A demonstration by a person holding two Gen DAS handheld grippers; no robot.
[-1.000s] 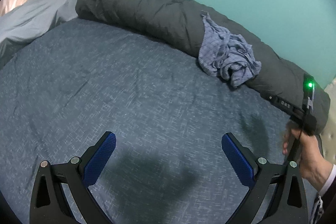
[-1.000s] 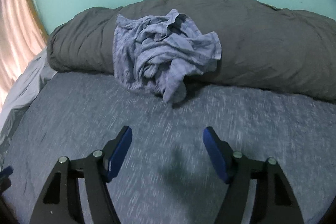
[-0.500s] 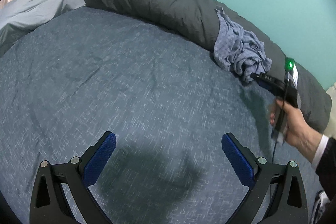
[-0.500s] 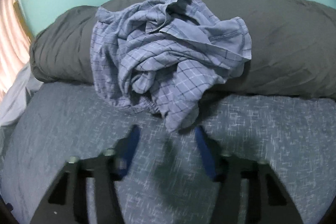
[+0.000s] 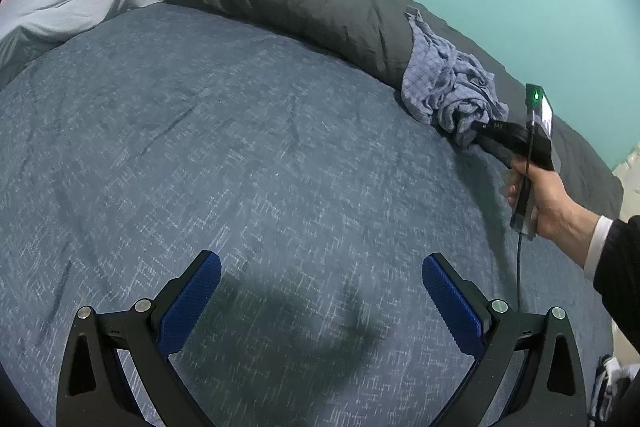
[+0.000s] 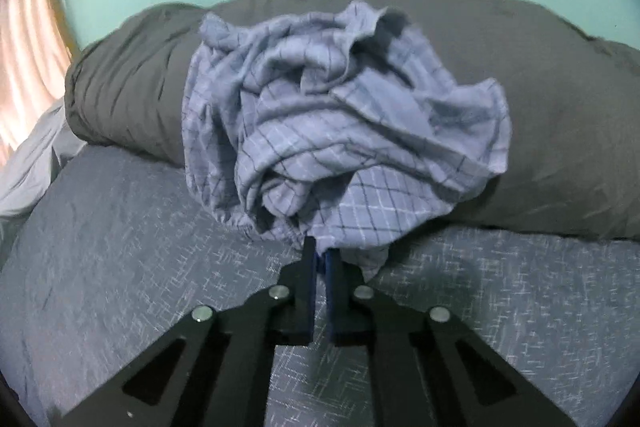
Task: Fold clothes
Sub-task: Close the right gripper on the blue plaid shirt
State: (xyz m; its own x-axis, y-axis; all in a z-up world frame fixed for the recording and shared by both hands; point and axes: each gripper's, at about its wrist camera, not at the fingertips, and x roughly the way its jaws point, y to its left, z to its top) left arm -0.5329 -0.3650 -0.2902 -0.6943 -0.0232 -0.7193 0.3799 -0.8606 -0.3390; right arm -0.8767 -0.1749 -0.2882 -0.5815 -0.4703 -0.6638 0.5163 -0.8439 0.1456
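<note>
Right gripper [image 6: 319,259] pinching checked garment [image 6: 340,131]

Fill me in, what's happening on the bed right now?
A person is starting to fold clothes. The right claw is shut on the bottom edge of a crumpled blue checked garment that lies against a rolled grey duvet. The left claw hangs open over the blue bedsheet, holding nothing.
</note>
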